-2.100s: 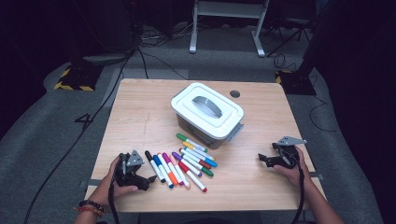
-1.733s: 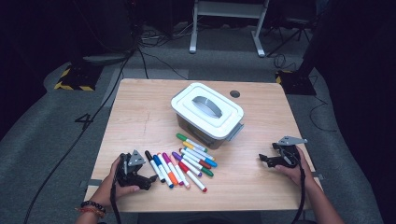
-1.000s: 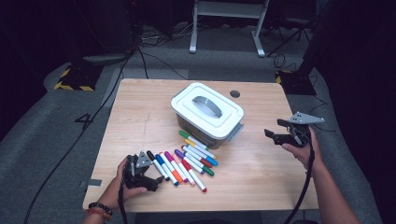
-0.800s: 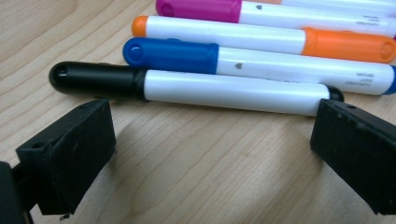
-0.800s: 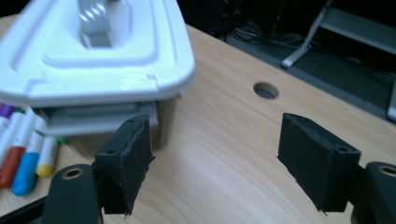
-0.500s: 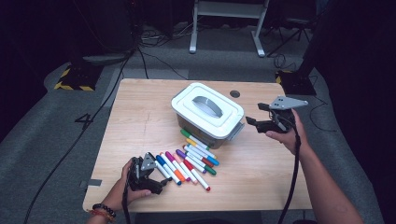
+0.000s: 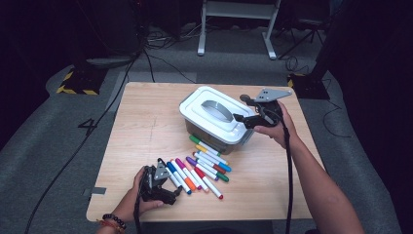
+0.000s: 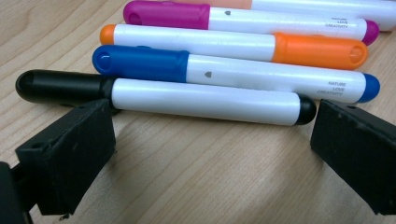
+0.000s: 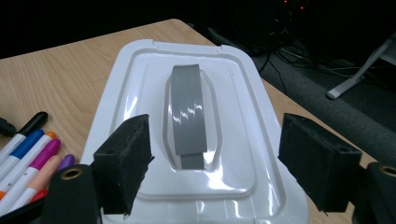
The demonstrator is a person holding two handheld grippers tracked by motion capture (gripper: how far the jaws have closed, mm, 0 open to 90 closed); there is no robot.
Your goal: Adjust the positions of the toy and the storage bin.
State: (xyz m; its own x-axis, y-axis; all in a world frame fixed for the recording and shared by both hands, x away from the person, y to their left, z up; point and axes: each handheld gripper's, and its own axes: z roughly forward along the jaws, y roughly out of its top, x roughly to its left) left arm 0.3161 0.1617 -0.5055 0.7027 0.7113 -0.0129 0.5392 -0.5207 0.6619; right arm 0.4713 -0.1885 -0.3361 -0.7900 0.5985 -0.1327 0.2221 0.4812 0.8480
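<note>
Your left gripper (image 8: 210,140): jaws wide, black marker (image 8: 163,95) lying just ahead between them. Your right gripper (image 9: 215,163): jaws spread, poised over the box lid's grey handle (image 9: 187,112).

Table (image 7: 146,122) lit evenly from overhead, surroundings dark; white glare streaks on box lid (image 9: 233,116); near jaws soft-focused in both gripper views; high view grainy.

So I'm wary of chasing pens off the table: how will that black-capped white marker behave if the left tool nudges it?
The black-capped white marker is a smooth round barrel lying flat on bare wood, so it probably rolls easily. It looks stiff and light, and the open left tool should take it without flexing.
</note>
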